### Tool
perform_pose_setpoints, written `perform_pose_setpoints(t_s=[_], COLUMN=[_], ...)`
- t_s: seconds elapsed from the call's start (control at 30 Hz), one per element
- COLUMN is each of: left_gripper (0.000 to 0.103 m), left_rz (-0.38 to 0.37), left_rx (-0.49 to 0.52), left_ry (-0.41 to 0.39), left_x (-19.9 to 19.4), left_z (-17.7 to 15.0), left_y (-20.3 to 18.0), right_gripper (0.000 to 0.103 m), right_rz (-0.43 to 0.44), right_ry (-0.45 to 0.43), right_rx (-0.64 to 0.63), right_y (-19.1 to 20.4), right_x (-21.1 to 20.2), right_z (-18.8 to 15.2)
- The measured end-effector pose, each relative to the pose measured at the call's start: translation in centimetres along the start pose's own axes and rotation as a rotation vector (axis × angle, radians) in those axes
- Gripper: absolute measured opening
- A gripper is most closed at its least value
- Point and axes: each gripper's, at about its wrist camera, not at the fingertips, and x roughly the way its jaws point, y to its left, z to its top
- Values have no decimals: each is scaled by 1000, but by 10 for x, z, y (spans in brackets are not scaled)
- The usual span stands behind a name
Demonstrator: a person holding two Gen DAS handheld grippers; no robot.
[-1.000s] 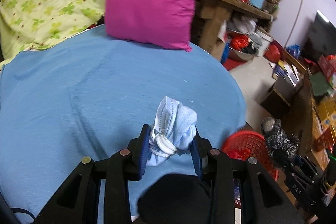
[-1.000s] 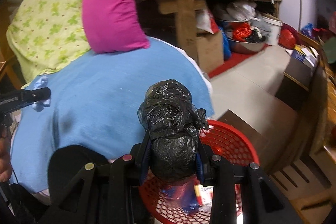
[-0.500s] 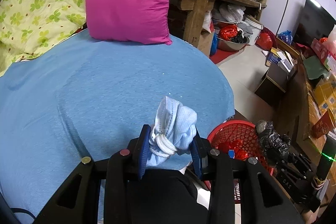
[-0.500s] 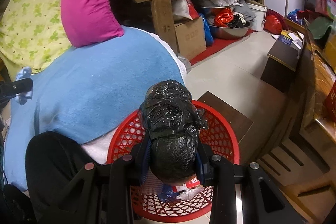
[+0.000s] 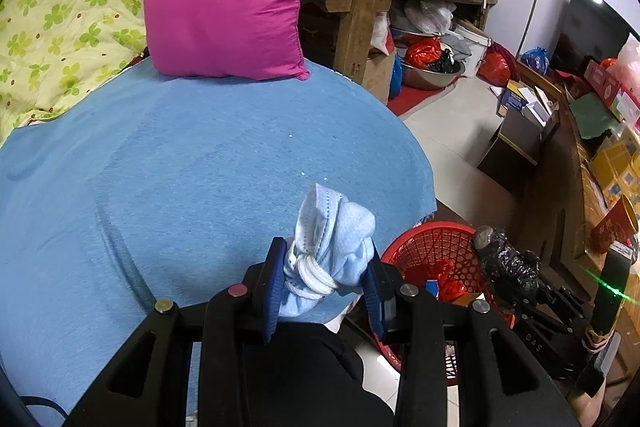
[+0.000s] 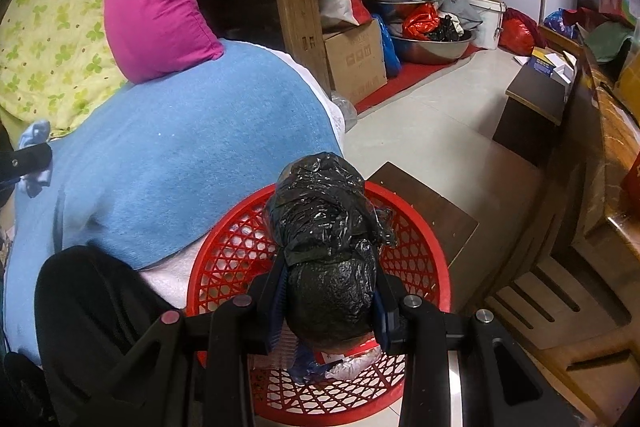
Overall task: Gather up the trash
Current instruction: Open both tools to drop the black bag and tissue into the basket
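A knotted black plastic bag [image 6: 326,251] was clenched by the right gripper [image 6: 328,303] over the red basket [image 6: 420,227], awaiting release, while a balled face mask [image 5: 330,259] was clenched by the left gripper [image 5: 322,287].

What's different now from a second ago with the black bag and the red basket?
The right gripper has carried the black bag from over the blue blanket's edge to above the red basket. The left gripper drifted toward the basket too. Both stay clamped, the left on the blue mask.
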Motion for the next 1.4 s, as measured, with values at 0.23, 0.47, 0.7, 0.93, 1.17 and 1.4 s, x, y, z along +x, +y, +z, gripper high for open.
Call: perform_pose_setpoints(t_s=[0.23,0.47,0.7,0.93,1.17,1.4], left_gripper=[38,38,38,38,38,48], left_rz=[-13,-33,-101,-132,-146,-158], left_rx=[16,41,113,203,252,252], left_ry=[14,41,116,182,209,246], left_x=[8,21,44,68,77,89], left_z=[3,5,2,-11,-15,-14], left_y=[-11,-27,-67,-109,-133,-135], right_gripper=[58,94,94,94,94,94], right_rz=[4,-21,-58,-83,-98,-105], right_ry=[16,-24,-114,-134,-137,-152], right_rx=[19,39,70,97,134,149], right_y=[-3,-13,-30,-52,-70,-77], right_x=[12,2,-30,-43,-45,-50], right_z=[2,3,8,7,1,2])
